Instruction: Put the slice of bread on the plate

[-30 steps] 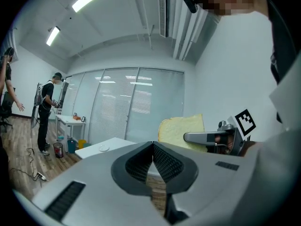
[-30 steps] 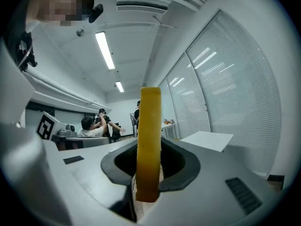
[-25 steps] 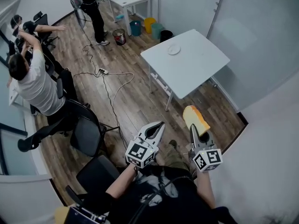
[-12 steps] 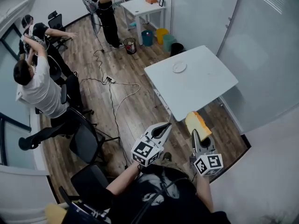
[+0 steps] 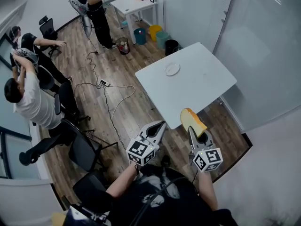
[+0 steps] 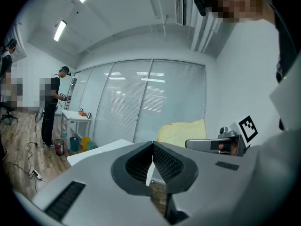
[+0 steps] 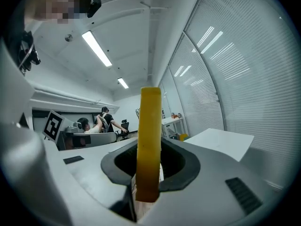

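My right gripper (image 5: 189,128) is shut on the slice of bread (image 5: 191,121), which stands on edge above the wooden floor, short of the white table (image 5: 197,86). In the right gripper view the bread (image 7: 149,140) rises upright between the jaws of the right gripper (image 7: 148,173), crust edge facing the camera. A small white plate (image 5: 172,69) lies on the table's far-left part. My left gripper (image 5: 157,127) is shut with nothing in it, level with the right one. The left gripper view shows its jaws (image 6: 152,160) closed and the bread (image 6: 181,133) beside it.
Several people stand or sit at the left and far end of the room (image 5: 28,98). Black office chairs (image 5: 80,145) stand at the left. A cable (image 5: 113,98) runs over the wooden floor. Coloured bins (image 5: 155,32) sit beyond the table, next to a glass partition (image 5: 263,46).
Both grippers have moved forward across the room with the bread, and the white table now lies closer ahead. The view has swung slightly. The jaws have not changed.
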`<state>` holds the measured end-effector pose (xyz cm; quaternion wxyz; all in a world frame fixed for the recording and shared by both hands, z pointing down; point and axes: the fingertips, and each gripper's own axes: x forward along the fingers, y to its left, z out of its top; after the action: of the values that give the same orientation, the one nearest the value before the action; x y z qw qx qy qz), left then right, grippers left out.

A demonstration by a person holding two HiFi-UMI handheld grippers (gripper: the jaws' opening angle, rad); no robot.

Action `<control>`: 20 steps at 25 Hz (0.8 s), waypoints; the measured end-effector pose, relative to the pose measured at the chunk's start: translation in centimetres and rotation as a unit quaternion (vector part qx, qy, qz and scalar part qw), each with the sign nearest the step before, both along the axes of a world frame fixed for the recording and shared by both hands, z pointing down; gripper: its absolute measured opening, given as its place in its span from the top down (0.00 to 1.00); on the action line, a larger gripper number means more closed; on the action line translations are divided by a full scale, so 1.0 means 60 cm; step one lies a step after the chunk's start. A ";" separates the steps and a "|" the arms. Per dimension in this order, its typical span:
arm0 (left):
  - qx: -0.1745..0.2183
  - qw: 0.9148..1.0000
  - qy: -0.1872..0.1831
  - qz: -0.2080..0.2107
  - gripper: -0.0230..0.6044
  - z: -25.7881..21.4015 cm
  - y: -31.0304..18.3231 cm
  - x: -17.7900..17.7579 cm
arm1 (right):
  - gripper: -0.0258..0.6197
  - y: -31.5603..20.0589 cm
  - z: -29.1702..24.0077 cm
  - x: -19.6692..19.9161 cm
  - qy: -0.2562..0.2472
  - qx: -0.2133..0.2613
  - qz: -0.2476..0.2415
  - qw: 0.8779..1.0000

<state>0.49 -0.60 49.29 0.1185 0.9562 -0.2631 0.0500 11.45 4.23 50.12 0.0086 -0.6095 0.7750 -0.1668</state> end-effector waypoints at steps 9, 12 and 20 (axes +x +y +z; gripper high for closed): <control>-0.004 1.000 -0.009 0.001 0.95 0.030 -0.199 0.035 | 0.82 -0.201 0.035 0.036 0.009 -0.022 -0.004 1.000; -0.010 1.000 -0.010 0.003 0.95 0.049 -0.274 0.041 | 0.82 -0.271 0.048 0.044 0.021 -0.032 -0.003 0.999; -0.019 0.999 -0.020 0.022 0.95 0.139 -0.398 0.099 | 0.82 -0.414 0.134 0.077 0.064 -0.060 -0.024 0.996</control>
<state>6.44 -24.46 57.63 0.1302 0.9582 -0.2430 0.0770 16.05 -20.62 58.15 -0.0820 -0.5997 0.7768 -0.1736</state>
